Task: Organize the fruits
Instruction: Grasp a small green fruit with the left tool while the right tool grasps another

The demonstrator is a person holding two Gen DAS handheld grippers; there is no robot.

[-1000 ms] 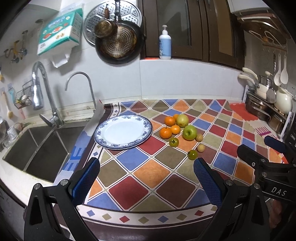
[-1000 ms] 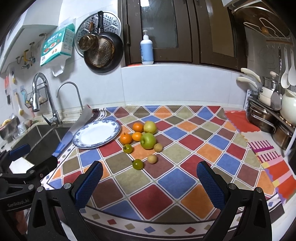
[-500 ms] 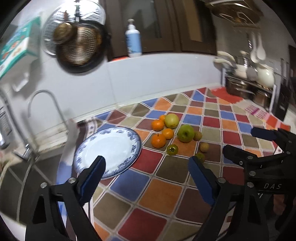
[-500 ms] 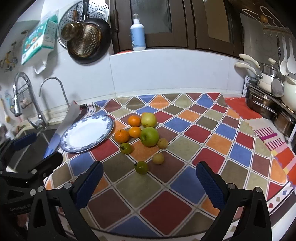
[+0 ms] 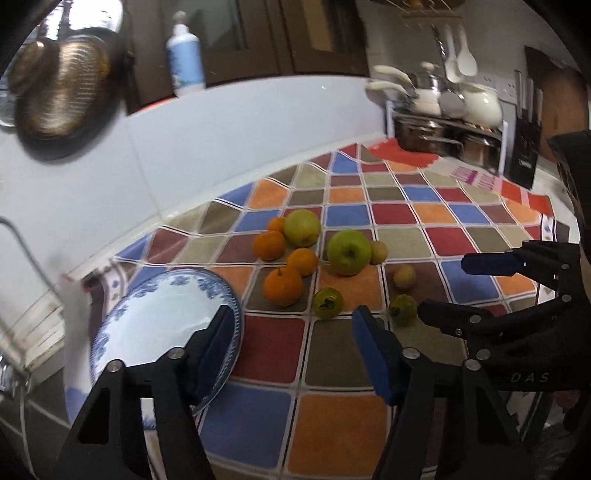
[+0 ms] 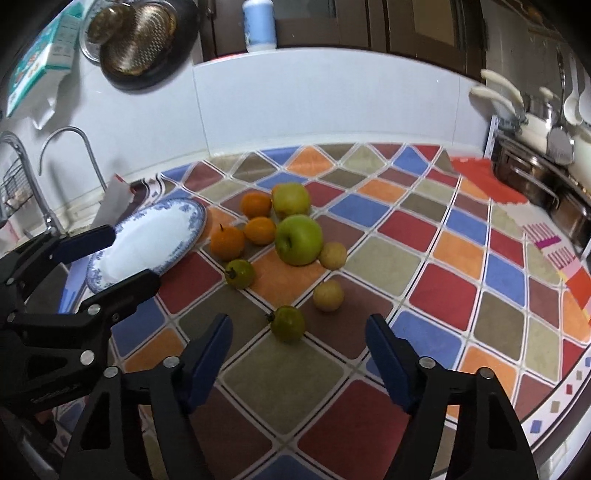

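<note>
A cluster of fruit lies on the chequered mat: a green apple [image 6: 298, 240], a yellow-green apple [image 6: 291, 199], three oranges [image 6: 226, 242], two small green fruits [image 6: 288, 323] and two small yellow ones [image 6: 328, 294]. A blue-rimmed white plate [image 6: 147, 240] lies empty to their left. My right gripper [image 6: 298, 358] is open and empty, just in front of the nearest small green fruit. My left gripper [image 5: 291, 350] is open and empty, low over the mat beside the plate [image 5: 162, 325], with the fruits [image 5: 348, 252] ahead of it. Each gripper shows in the other's view.
A sink and taps [image 6: 66, 155] lie left of the plate. A rack of pots and utensils [image 6: 535, 147] stands at the far right. A pan [image 6: 140, 40] and a bottle [image 6: 258, 22] are on the back wall. The mat's front edge is near me.
Both grippers have moved forward and down towards the fruit. The left one has also swung to the right, away from the sink. Both stay open.
</note>
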